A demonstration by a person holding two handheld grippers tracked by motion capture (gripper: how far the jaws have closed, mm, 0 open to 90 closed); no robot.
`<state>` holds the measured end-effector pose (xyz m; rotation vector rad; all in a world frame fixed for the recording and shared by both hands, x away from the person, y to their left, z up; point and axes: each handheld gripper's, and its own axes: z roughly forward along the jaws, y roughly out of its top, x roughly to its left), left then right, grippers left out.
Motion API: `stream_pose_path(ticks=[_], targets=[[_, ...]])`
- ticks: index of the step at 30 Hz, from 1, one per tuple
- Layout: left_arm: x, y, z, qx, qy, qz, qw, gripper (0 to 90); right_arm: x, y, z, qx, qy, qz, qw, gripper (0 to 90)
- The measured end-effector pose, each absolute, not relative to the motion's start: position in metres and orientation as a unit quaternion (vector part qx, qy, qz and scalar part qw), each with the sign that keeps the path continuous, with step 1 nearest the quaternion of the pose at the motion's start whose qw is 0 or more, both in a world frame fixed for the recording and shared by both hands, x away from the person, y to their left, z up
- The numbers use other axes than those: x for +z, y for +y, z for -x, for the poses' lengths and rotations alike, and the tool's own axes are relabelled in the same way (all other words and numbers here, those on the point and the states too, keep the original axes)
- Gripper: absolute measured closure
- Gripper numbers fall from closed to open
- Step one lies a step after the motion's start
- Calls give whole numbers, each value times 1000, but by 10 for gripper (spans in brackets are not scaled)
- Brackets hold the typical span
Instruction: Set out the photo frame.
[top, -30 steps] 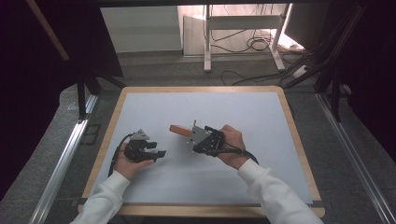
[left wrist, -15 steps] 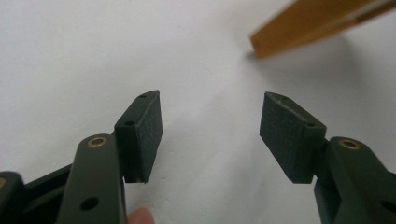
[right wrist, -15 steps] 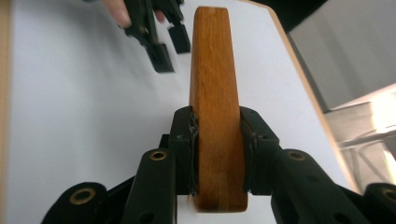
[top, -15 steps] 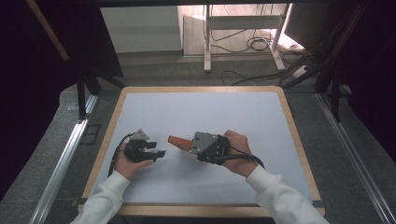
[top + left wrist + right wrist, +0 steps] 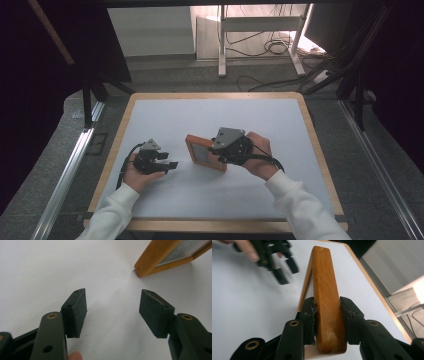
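Frame [image 5: 205, 152] clamped mid-mat, room around.

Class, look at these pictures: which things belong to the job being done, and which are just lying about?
Part of the job:
- wooden picture frame, gripped on its side rail
- right gripper, clamped on the frame
- left gripper, jaws open, nothing between them
- white table mat, the work surface

Just lying about:
- cables on the floor
- white stand beyond the table

The right gripper [image 5: 216, 150] — pads clamped on the wooden picture frame's [image 5: 204, 152] edge, jaws lately easing slightly apart — has tipped it from edge-on toward upright, its glazed face now showing in the high view.
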<state>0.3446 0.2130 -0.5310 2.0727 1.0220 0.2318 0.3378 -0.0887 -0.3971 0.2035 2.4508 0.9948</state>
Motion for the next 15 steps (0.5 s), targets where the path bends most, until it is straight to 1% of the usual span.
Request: stream_pose_path(ticks=[5, 11, 15], targets=[[-531, 213, -345, 91, 402, -820, 397, 387, -399, -95, -359, 382, 889, -102, 233, 642], [-532, 212, -345, 90, 401, -821, 396, 386, -400, -98, -373, 385, 885, -129, 227, 610], [-531, 212, -345, 91, 401, -820, 398, 385, -401, -98, -384, 374, 887, -146, 227, 573]])
